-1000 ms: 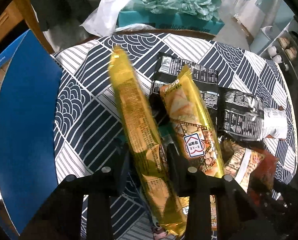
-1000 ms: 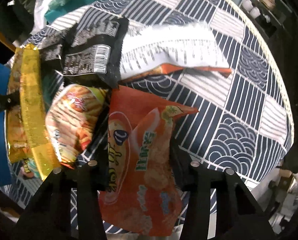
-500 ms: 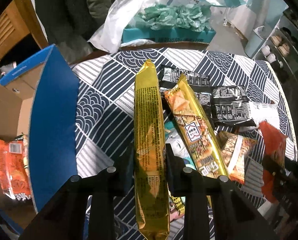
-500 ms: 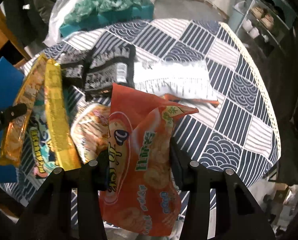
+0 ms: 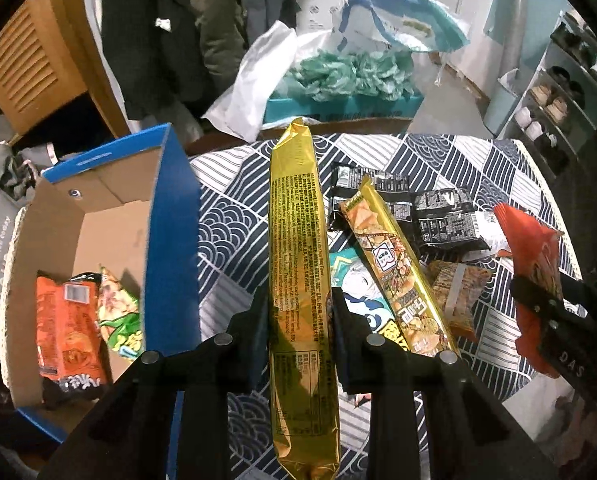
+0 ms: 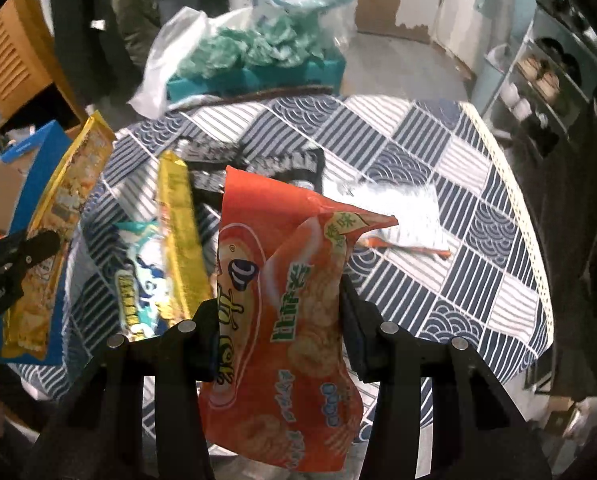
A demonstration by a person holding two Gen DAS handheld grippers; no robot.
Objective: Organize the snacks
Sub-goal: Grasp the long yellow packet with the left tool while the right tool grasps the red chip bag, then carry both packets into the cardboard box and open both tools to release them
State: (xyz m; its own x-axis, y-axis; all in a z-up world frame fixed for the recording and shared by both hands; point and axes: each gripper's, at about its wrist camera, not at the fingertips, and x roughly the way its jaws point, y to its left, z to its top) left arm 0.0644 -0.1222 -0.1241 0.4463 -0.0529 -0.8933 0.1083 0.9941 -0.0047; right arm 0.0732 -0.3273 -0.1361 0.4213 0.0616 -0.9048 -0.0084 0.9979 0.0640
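My left gripper [image 5: 298, 320] is shut on a long gold snack pack [image 5: 298, 240] and holds it above the table, right of the open blue cardboard box [image 5: 174, 240]. The box holds an orange pack [image 5: 68, 320] and a green-yellow pack [image 5: 120, 312]. My right gripper [image 6: 280, 320] is shut on an orange chip bag [image 6: 286, 300], lifted over the table; it also shows in the left wrist view [image 5: 534, 272]. A second gold pack [image 5: 398, 272], a pale blue pack [image 5: 358, 292], black packs [image 5: 442, 220] and a brown pack [image 5: 458, 292] lie on the patterned tablecloth [image 5: 226, 232].
A white and orange pack [image 6: 398, 216] lies mid-table. Behind the table stands a teal box with green bags [image 5: 350, 80] and a white plastic bag [image 5: 254, 80]. A shoe rack [image 5: 554, 92] is at the right, a wooden chair [image 5: 38, 60] at the left.
Both grippers have risen with their packs. The left one has swung left, bringing the blue box's inside into view. The gold pack now hangs straight.
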